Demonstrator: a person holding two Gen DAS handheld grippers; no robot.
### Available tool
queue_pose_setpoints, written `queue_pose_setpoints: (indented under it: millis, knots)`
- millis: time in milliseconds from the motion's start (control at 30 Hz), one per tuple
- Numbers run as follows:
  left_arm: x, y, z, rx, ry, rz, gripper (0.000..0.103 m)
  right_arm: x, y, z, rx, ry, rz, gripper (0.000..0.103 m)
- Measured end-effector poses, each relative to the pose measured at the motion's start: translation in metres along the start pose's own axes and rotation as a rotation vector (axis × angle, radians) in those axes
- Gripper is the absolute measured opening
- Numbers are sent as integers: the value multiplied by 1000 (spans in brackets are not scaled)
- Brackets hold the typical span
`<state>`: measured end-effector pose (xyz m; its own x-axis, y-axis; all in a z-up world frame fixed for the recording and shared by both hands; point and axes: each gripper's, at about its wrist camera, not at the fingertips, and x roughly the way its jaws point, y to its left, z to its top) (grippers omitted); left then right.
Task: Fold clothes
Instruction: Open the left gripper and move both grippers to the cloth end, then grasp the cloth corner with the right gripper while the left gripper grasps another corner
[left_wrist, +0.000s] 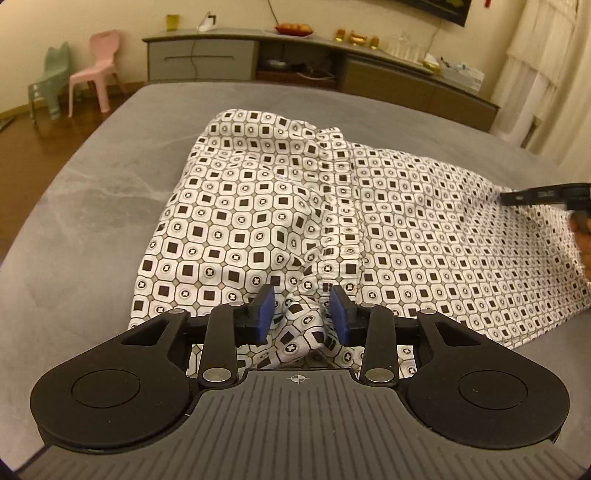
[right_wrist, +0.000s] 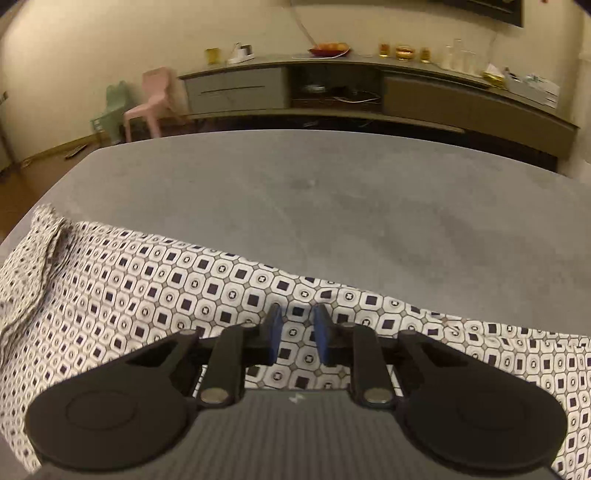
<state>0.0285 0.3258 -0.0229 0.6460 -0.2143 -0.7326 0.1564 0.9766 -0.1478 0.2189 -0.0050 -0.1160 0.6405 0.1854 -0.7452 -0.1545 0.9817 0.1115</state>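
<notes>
A white garment (left_wrist: 258, 206) printed with black squares and circles lies spread on a grey bed (left_wrist: 92, 206), an elastic gathered band running down its middle. My left gripper (left_wrist: 303, 314) is at the garment's near edge, its blue pads (left_wrist: 266, 314) pressed against a raised bunch of the fabric. In the right wrist view the same garment (right_wrist: 147, 288) stretches across the near part of the bed (right_wrist: 332, 206). My right gripper (right_wrist: 298, 328) hovers just above it, jaws a little apart with flat cloth showing through the gap. The right gripper (left_wrist: 543, 195) also shows at the far right of the left wrist view.
A long low cabinet (left_wrist: 332, 66) with a fruit plate, jars and glasses runs along the far wall. A pink chair (left_wrist: 96, 70) and a green chair (left_wrist: 48, 88) stand on the wooden floor at the left. Bare grey bed surface lies beyond and to the left of the garment.
</notes>
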Motion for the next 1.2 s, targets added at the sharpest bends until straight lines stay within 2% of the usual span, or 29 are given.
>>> queue_pose_setpoints:
  millis: [67,100,133,167,200,233,333,367,433,500,600,667,733,800,867,967,1067,1200]
  knots:
    - [-2,-3,-3,13,3,14,30,-38,-30,-11,43,-22,-11,21]
    - [-3,-5,-4,10,8,21,30,-62,-47,-22,67,-48,-13,31]
    - [-11,-9,0,11,-9,28,30,-87,-65,-35,93,-73,-22,47]
    - [-18,-14,3,11,-28,35,24,-113,-86,-51,125,-99,-52,52]
    - [-26,-18,6,11,-46,42,23,-136,-111,-70,171,-124,-111,57]
    - [-34,-23,10,12,-65,50,23,-159,-137,-89,223,-147,-179,58]
    - [-56,-63,29,43,-114,-56,27,-207,-214,-138,424,-176,-361,59]
    - [-64,-76,36,53,-131,-92,29,-212,-231,-150,489,-176,-388,59]
    - [-79,-104,49,74,-163,-164,30,-208,-249,-158,558,-165,-379,59]
    - [-87,-136,61,98,-173,-239,30,-196,-255,-158,552,-137,-371,58]
    - [-79,-193,71,117,-126,-346,30,-181,-252,-166,525,-104,-393,56]
    - [-71,-233,75,119,-84,-409,30,-182,-248,-172,463,-119,-398,41]
    - [-62,-274,77,123,-38,-468,30,-184,-247,-174,448,-132,-336,9]
    - [-53,-320,81,130,5,-521,33,-187,-248,-176,466,-142,-276,7]
    - [-45,-368,87,149,32,-552,42,-192,-239,-179,414,-181,-289,6]
    - [-23,-436,95,228,62,-543,48,-201,-217,-178,255,-243,-335,6]
    - [10,-501,100,267,124,-560,49,-209,-191,-175,97,-294,-370,6]
    - [53,-570,93,340,202,-556,53,-212,-172,-174,-9,-319,-362,6]
